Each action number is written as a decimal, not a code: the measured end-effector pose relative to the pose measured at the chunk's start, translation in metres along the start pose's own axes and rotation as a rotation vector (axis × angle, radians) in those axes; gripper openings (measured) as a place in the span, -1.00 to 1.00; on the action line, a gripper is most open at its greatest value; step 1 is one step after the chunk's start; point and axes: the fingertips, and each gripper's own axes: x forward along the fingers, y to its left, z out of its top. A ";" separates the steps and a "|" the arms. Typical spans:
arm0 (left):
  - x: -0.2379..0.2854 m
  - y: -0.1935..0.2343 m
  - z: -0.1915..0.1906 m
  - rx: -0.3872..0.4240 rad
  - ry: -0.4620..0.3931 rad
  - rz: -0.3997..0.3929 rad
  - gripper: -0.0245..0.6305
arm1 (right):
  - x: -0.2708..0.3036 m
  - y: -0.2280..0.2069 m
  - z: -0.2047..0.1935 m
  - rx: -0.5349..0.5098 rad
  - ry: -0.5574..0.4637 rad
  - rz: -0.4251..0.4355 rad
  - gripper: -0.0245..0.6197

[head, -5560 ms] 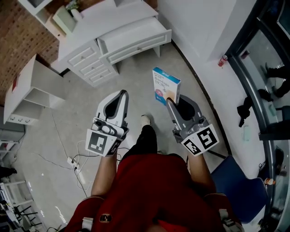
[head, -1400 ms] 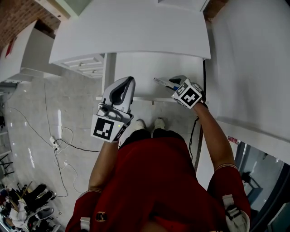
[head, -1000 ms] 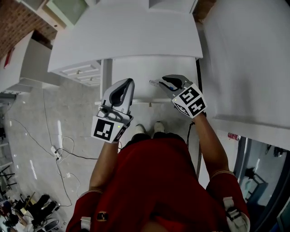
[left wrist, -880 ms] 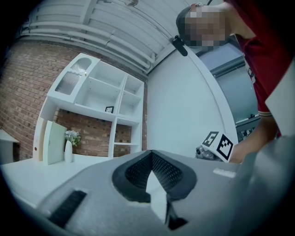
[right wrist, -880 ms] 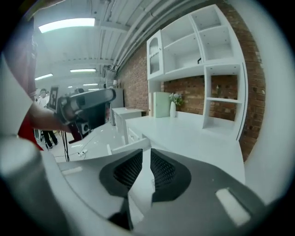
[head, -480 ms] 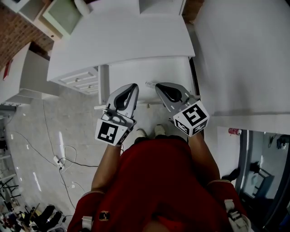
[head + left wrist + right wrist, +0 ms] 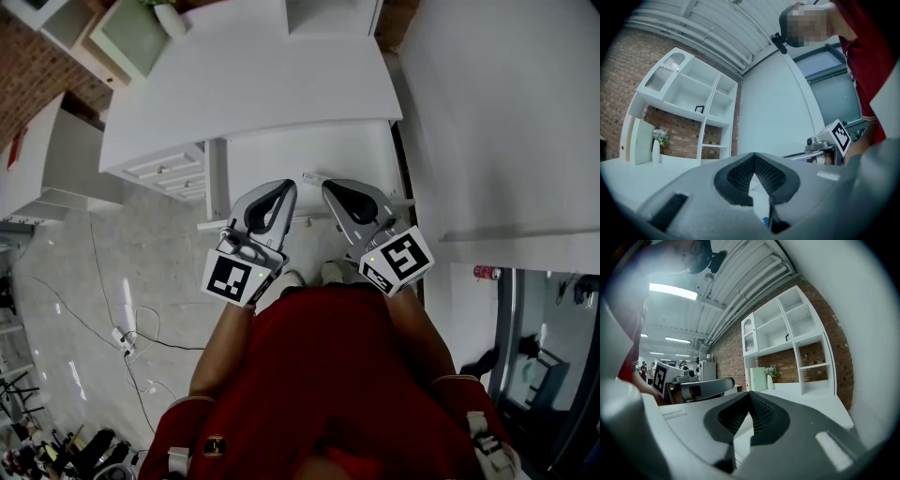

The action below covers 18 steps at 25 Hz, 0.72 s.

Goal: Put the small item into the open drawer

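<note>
Right claw [image 7: 329, 186] and left claw [image 7: 285, 186] are hovering pinched shut, empty; the small item [image 7: 309, 176] is lying in the drawer [image 7: 281, 150] beyond the right claw (a careless swing could flick it out).

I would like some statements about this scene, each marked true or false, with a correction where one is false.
1. The right gripper is shut and empty. True.
2. The drawer is closed. False: it stands open under the desk top.
3. A vase stands on the desk. True.
4. The person's shirt is blue. False: it is red.
</note>
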 end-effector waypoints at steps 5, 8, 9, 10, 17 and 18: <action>-0.002 0.006 -0.001 -0.007 0.003 0.002 -0.93 | 0.002 0.001 0.000 -0.001 -0.007 -0.015 -0.89; -0.001 0.008 -0.002 -0.011 0.006 -0.003 -0.93 | 0.001 0.002 -0.001 -0.007 -0.006 -0.021 -0.89; -0.001 0.007 -0.003 -0.013 0.006 -0.006 -0.93 | 0.001 0.002 -0.001 -0.008 -0.008 -0.024 -0.89; 0.000 0.007 -0.003 -0.013 0.007 -0.010 -0.93 | 0.000 0.001 0.000 -0.008 -0.010 -0.028 -0.89; 0.004 0.002 -0.005 -0.016 0.006 -0.033 -0.93 | -0.006 -0.001 0.001 -0.009 -0.021 -0.045 -0.89; 0.004 0.002 -0.004 -0.016 0.006 -0.034 -0.93 | -0.007 -0.001 0.001 -0.009 -0.021 -0.047 -0.89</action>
